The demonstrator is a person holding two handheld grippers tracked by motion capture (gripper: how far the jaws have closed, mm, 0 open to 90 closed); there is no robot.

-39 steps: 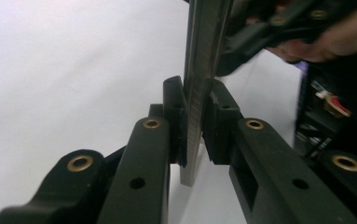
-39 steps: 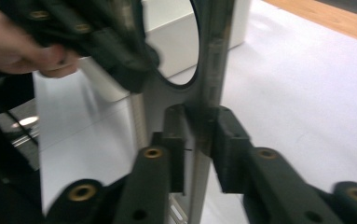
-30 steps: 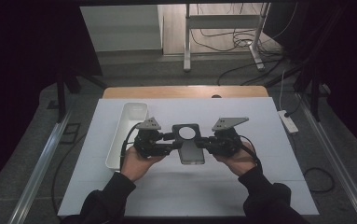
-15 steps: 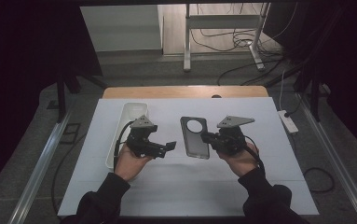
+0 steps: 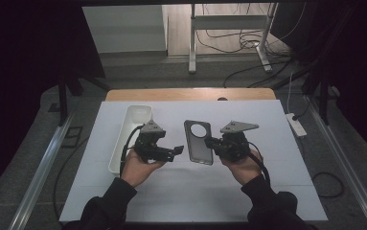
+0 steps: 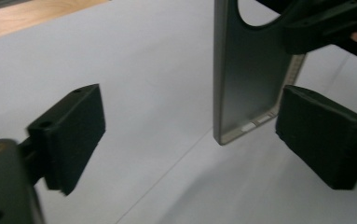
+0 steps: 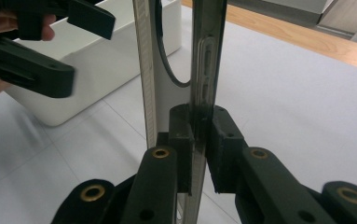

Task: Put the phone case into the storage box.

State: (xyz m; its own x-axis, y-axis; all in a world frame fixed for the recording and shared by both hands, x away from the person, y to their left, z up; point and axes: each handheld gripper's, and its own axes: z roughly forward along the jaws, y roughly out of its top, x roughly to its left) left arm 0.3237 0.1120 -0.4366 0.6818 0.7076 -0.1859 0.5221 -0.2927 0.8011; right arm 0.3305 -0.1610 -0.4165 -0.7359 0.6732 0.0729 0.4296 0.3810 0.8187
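Held above the white sheet-covered table (image 5: 181, 191), near the middle of the scene, a dark grey plastic phone case with a large round camera hole (image 5: 199, 142). Gripped at its right long edge by the right gripper (image 5: 213, 143), pads pressed on both faces of the thin wall, as seen closely in the right gripper view (image 7: 199, 140); probably pinched on the rim like this so that the open inside and the left edge stay free for the other tool. Kept raised and turned on its edge, not flat on the table, judging from the left gripper view, where the case (image 6: 250, 74) stands upright with its lower corner over the white surface. Left gripper (image 5: 177, 152) just left of the case, apart from it, jaws spread wide and having just been closing a little from their widest, with nothing pressed between the pads (image 6: 69, 135); case edge near the right pad but not touched. Most likely a release on the left side, or a preparation for a new hold. Long white plastic tray (image 5: 134, 125) at the far left, beside the left hand (image 5: 140, 167), perhaps the place for the case. Risk of slipping, with only one narrow rim gripped.
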